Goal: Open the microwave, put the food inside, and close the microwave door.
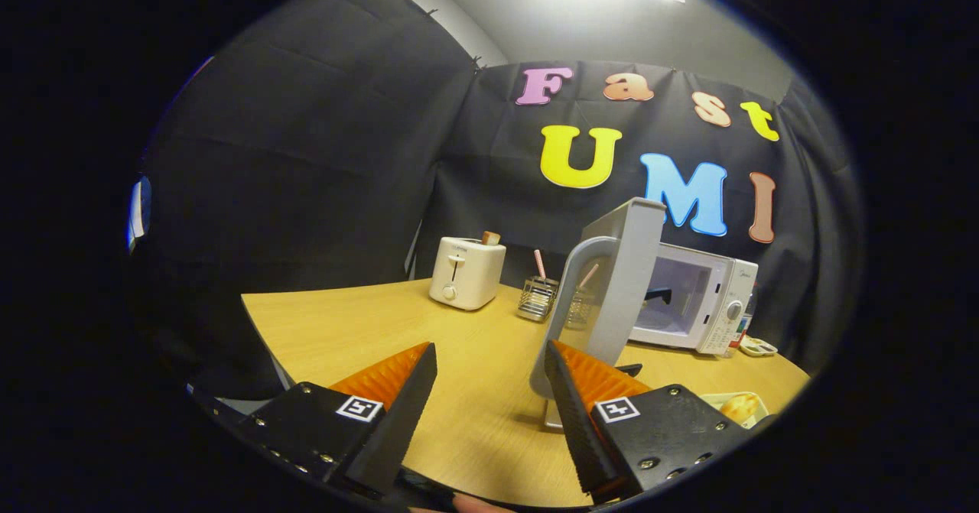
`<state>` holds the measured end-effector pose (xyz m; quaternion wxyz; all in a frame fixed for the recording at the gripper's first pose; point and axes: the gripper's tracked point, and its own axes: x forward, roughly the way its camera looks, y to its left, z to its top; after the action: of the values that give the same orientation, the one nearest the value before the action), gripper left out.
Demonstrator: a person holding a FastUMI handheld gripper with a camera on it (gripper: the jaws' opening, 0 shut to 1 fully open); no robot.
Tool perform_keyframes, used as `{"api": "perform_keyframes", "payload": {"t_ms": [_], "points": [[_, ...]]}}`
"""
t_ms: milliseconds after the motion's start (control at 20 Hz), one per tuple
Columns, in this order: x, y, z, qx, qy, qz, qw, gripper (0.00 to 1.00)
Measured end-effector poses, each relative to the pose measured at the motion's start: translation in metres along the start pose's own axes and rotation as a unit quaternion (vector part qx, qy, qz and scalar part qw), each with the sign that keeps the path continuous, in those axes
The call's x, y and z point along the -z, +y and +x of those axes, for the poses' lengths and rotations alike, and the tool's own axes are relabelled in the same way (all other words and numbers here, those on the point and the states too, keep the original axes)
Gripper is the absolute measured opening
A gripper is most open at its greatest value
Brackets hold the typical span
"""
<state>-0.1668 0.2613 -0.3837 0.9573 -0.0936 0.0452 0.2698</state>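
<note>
Wooden table (pixel 367 329), white microwave (pixel 707 306) with door (pixel 623 284) swung wide, tongs (pixel 489 379) spread, empty

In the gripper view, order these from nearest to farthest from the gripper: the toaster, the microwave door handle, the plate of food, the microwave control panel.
The gripper is open.
1. Microwave door handle, touching one fingertip.
2. Plate of food, beside that same finger, on the table.
3. Toaster and microwave control panel, both far back at opposite sides; too close to call.
</note>
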Motion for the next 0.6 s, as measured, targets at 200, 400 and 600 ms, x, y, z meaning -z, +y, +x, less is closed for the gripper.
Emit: {"api": "perform_keyframes", "payload": {"t_ms": [200, 400, 600], "points": [[0.005, -0.039, -0.035, -0.031, -0.008, 0.030, 0.999, 0.95], [0.028, -0.132, -0.067, 0.034, 0.025, 0.038, 0.998, 0.95], [0.067, -0.222, -0.079, 0.112, 0.074, 0.038, 0.990, 0.95]]}}
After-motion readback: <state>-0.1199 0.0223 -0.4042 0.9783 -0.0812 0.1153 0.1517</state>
